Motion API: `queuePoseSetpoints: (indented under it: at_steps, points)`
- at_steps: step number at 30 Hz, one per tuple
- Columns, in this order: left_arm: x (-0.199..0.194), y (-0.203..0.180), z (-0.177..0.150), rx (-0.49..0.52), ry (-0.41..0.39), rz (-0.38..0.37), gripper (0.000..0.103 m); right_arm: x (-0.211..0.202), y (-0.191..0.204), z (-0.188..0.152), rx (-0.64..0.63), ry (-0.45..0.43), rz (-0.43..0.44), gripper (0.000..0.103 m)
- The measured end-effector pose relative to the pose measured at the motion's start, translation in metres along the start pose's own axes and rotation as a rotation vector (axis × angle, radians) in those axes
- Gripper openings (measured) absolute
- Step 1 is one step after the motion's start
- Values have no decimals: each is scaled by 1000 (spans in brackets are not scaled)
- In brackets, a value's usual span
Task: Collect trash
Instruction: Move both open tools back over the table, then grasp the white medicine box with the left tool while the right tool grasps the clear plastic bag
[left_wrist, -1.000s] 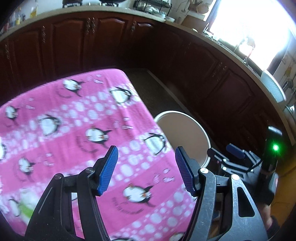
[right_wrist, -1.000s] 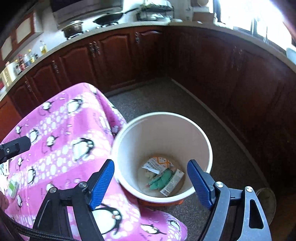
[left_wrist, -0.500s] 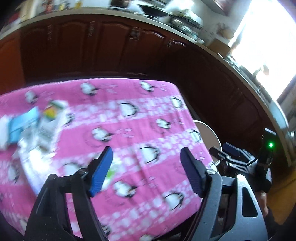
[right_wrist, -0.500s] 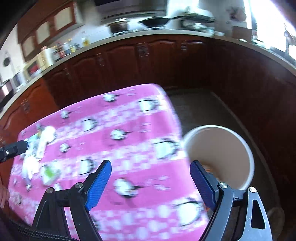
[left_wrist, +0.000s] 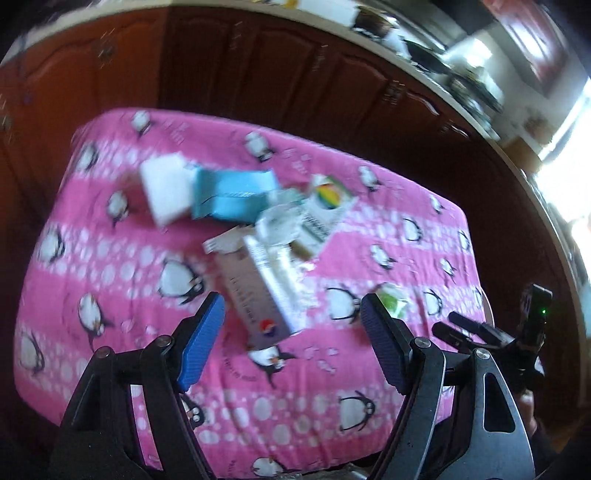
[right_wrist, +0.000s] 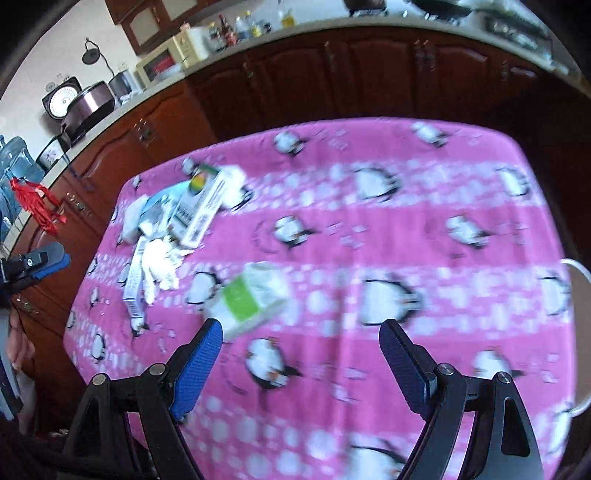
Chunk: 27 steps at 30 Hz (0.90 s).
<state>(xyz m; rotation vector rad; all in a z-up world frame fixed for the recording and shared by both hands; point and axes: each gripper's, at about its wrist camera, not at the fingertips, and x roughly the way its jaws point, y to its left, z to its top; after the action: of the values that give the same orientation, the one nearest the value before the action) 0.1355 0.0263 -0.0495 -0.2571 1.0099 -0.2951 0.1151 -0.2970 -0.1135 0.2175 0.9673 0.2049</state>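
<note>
Above the pink tablecloth, your left gripper and right gripper hang open and empty, aimed at the trash pile for pickup.

Daylight, bright; blown-out glare from window at right edge. Motion blur throughout both views. Strong fisheye bending, dark vignetted corners.

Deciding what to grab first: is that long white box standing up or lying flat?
Lying flat: the long white box rests lengthwise on the pink tablecloth.

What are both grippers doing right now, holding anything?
Left gripper: open, holding nothing.
Right gripper: open, holding nothing.
</note>
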Motion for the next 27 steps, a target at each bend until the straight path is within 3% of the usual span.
queuePoseSetpoints:
  at_steps: [5, 13, 14, 15, 16, 17, 20, 21, 23, 27]
  points:
    - [33, 6, -4, -38, 51, 27, 75, 44, 17, 9, 69, 85, 74, 85]
    - [93, 7, -4, -53, 106, 114, 73, 83, 28, 22, 106, 123, 60, 85]
    - [96, 10, -4, -68, 107, 110, 69, 87, 30, 23, 108, 126, 57, 85]
    - [98, 13, -4, -78, 113, 103, 55, 90, 30, 25, 108, 127, 54, 85]
    - [100, 16, -5, -84, 123, 95, 48, 93, 32, 26, 106, 128, 49, 85]
    - [98, 18, -6, -86, 118, 84, 47, 96, 33, 27, 101, 126, 38, 83]
    - [85, 16, -9, -49, 91, 74, 30, 98, 36, 29, 96, 103, 36, 55]
    - [79, 16, -10, -42, 84, 79, 24, 99, 36, 29, 89, 103, 42, 51]
    - [68, 15, -11, -32, 76, 78, 22, 98, 35, 27, 76, 94, 65, 37]
    - [47, 12, -19, -20, 65, 53, 20, 85, 27, 20, 82, 89, 121, 31]
